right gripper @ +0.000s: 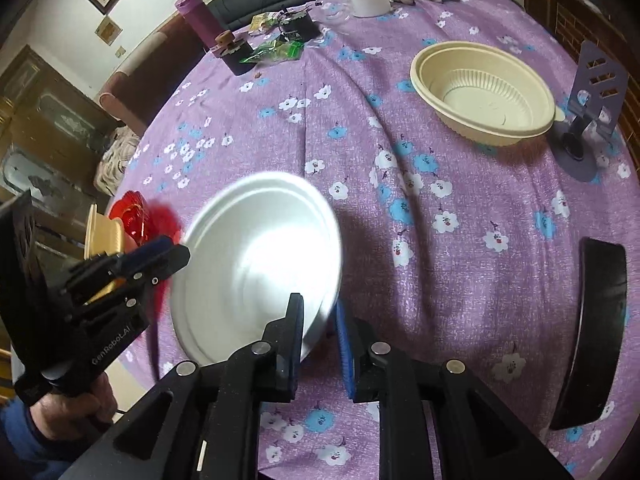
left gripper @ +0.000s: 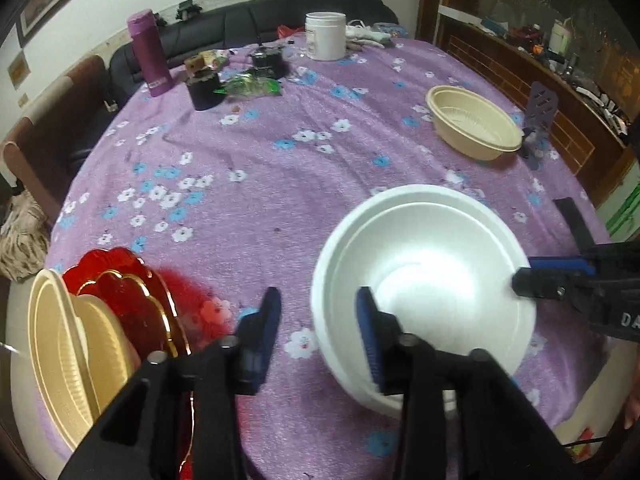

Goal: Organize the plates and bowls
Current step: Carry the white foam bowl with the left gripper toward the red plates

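Observation:
A white bowl (left gripper: 424, 280) is tilted above the purple flowered tablecloth (left gripper: 260, 168). My right gripper (right gripper: 318, 320) is shut on the white bowl (right gripper: 256, 264) at its near rim. My left gripper (left gripper: 318, 320) is open, its right finger just inside the bowl's left rim. At the left edge a beige bowl (left gripper: 60, 340) and a red gold-rimmed plate (left gripper: 132, 300) stand upright together. A second beige bowl (left gripper: 472, 124) sits at the far right; it also shows in the right wrist view (right gripper: 484, 92).
A purple bottle (left gripper: 148, 52), white jar (left gripper: 325, 36), dark cups and green wrappers (left gripper: 248, 86) crowd the far side. A purple phone stand (right gripper: 592, 108) is beside the far beige bowl. A black curved object (right gripper: 592, 336) lies at the right.

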### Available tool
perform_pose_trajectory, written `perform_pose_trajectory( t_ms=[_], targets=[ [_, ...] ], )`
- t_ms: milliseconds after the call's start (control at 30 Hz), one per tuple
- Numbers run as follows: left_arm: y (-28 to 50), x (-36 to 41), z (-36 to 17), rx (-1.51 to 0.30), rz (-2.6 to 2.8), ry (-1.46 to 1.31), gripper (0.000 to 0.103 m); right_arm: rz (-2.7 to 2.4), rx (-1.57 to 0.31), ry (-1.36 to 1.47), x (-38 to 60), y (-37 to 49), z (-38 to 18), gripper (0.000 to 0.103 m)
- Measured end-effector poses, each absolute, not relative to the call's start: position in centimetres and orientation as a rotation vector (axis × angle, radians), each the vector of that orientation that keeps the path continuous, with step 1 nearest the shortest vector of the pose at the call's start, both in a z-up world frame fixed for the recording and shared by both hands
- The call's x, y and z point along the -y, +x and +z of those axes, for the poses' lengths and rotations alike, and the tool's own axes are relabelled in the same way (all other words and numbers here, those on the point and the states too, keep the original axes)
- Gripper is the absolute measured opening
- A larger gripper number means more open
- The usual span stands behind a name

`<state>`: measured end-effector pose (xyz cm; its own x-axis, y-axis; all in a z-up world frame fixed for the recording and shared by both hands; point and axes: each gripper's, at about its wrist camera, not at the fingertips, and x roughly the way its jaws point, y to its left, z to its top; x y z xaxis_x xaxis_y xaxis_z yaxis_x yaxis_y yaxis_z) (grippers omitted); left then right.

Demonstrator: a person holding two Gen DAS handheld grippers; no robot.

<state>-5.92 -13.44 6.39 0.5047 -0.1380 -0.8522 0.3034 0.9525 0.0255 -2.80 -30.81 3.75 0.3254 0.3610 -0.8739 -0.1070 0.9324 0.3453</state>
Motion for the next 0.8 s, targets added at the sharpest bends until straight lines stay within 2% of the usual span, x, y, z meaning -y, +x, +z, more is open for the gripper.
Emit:
perform_pose_trajectory(
  t_ms=[100, 133, 233, 267, 333, 800],
  targets=[
    [-6.2, 13.5, 6.1, -0.981, -0.256, 0.221, 0.04, 0.304, -1.199, 0.229, 30.8, -3.3, 3.7, 0.024],
    [-6.3, 13.6, 6.0, -0.974, -0.256, 0.241, 0.037, 0.301, -1.197, 0.223, 30.8, -3.5, 3.6, 0.024],
    [-6.6, 14.0, 5.6, -0.968, -0.268, 0.281, 0.018, 0.303, -1.185, 0.202, 30.5, -4.0, 3.3, 0.023],
    [-6.7, 14.1, 5.6, -0.965, -0.27, 0.286, 0.017, 0.301, -1.179, 0.19, 30.3, -4.2, 3.2, 0.023],
    [-7.1, 14.5, 6.0, -0.944, -0.279, 0.311, 0.017, 0.306, -1.177, 0.173, 29.9, -4.3, 3.2, 0.02],
    [-6.5, 14.2, 7.5, -0.925, -0.286, 0.319, 0.018, 0.301, -1.149, 0.197, 29.6, -4.1, 4.1, 0.02]
  ],
)
